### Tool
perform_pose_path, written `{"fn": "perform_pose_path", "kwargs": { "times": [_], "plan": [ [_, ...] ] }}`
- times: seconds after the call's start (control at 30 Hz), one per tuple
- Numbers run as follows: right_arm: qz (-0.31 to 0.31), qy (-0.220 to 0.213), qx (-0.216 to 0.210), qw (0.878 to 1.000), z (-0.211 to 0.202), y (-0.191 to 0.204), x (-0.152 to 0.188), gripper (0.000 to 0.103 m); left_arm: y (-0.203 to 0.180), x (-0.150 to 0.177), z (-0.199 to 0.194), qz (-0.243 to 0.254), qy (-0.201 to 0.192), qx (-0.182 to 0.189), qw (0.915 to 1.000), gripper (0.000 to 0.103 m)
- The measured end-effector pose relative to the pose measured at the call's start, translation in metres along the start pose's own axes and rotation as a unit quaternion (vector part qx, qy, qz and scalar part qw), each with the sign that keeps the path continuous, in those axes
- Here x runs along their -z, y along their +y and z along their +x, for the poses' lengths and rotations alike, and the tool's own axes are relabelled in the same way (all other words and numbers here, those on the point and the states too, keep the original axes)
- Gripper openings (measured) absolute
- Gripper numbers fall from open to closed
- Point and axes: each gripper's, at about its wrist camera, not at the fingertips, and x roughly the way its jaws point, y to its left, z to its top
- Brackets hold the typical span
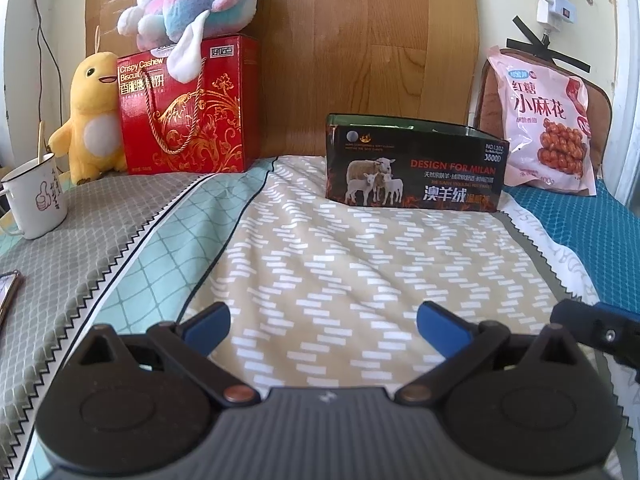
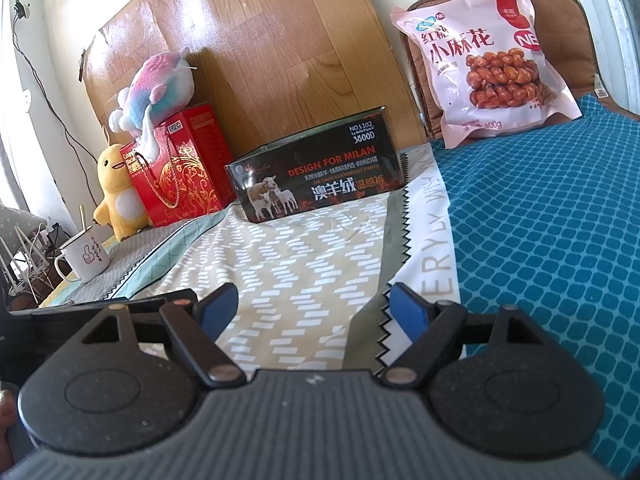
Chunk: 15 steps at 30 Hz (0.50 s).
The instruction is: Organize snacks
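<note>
A pink snack bag [image 1: 546, 128] [image 2: 492, 60] leans upright against a brown cushion at the back right. A black open-topped box [image 1: 414, 168] [image 2: 316, 176] with sheep pictures stands at the back centre of the bed. A red biscuit gift box [image 1: 192, 108] [image 2: 180, 168] stands at the back left. My left gripper [image 1: 324, 326] is open and empty, low over the patterned sheet, well short of the black box. My right gripper [image 2: 314, 308] is open and empty, beside the left one, also well short of the box and the bag.
A pink-blue plush [image 1: 192, 4] [image 2: 156, 88] lies on the red box. A yellow plush [image 1: 94, 116] [image 2: 120, 192] stands next to it. A white mug [image 1: 34, 200] [image 2: 86, 258] sits at the left edge. A phone [image 1: 6, 292] lies far left. A wooden board [image 1: 360, 48] backs the bed.
</note>
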Motion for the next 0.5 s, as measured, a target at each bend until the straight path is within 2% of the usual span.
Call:
{"fn": "perform_pose_path", "kwargs": {
  "times": [0.5],
  "plan": [
    [0.0,0.0,0.0,1.0,-0.0001,0.0,0.0001,0.085,-0.0018,-0.0002,0.001,0.007,0.006,0.006,0.9999,0.103]
  ]
}}
